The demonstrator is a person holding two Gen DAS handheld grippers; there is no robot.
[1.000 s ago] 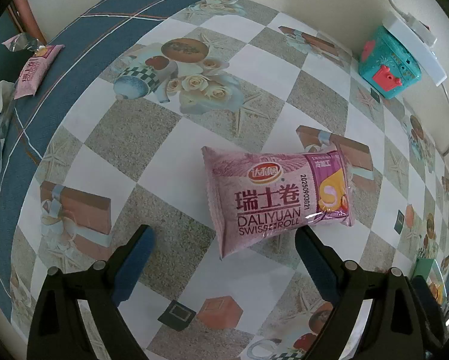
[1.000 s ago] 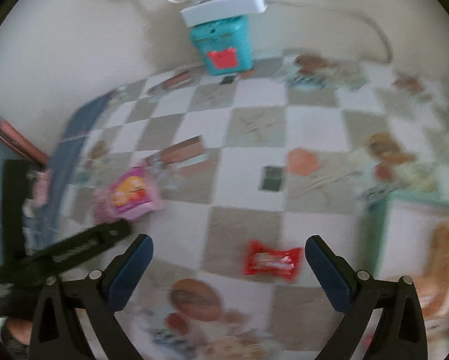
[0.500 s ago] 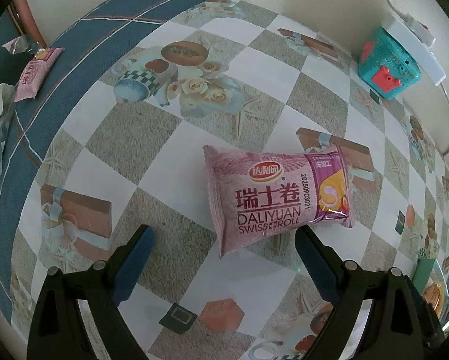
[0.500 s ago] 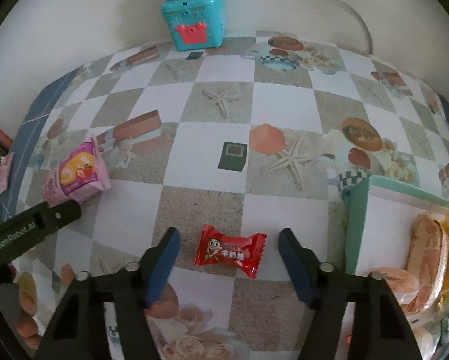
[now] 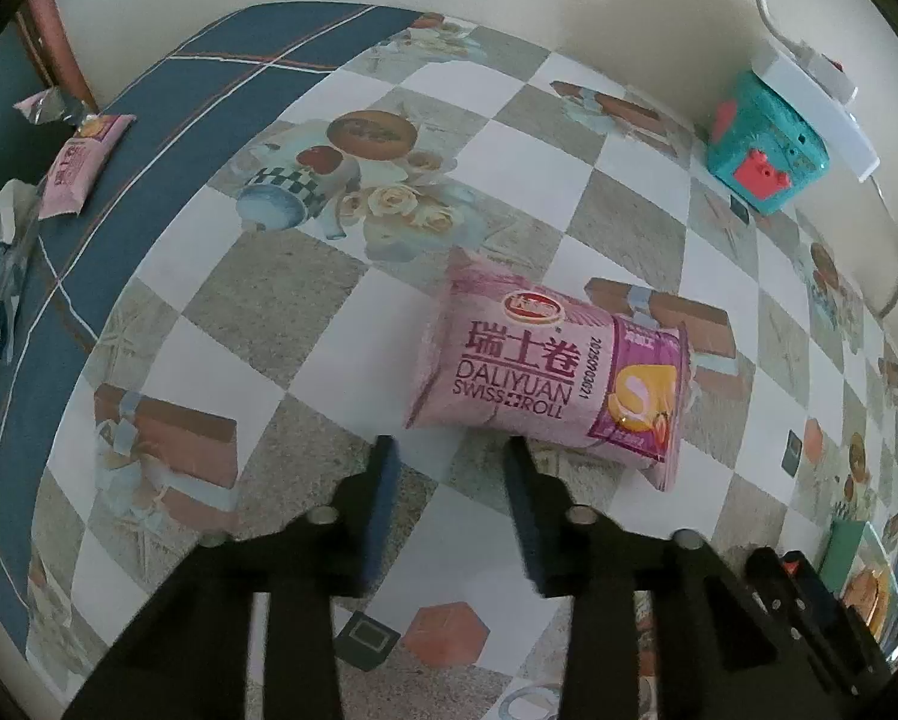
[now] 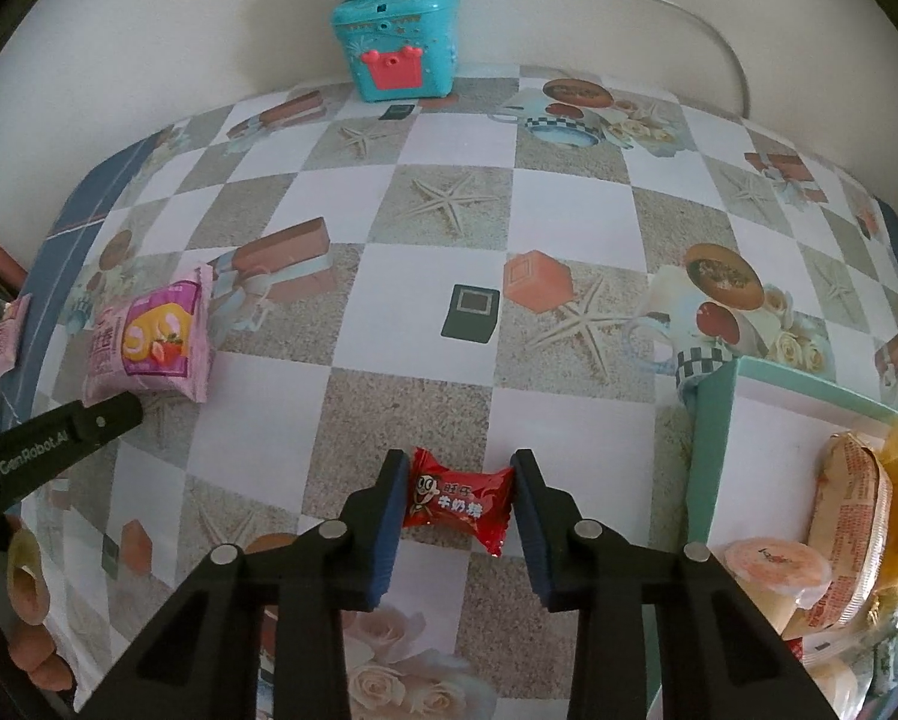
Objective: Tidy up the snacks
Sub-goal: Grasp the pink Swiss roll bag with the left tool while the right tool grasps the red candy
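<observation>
Right wrist view: the right gripper [image 6: 456, 483] has just been closing and now pinches the red foil-wrapped candy [image 6: 459, 499]; the left gripper [image 5: 451, 451] is seen pressed together, empty, beside the pink swiss-roll packet [image 5: 553, 375], no longer spread.

I see lots of bare table [image 6: 568, 204] in the middle. The green box [image 6: 703, 450] blocks my right, the teal toy box [image 6: 398, 39] stands far back.
</observation>
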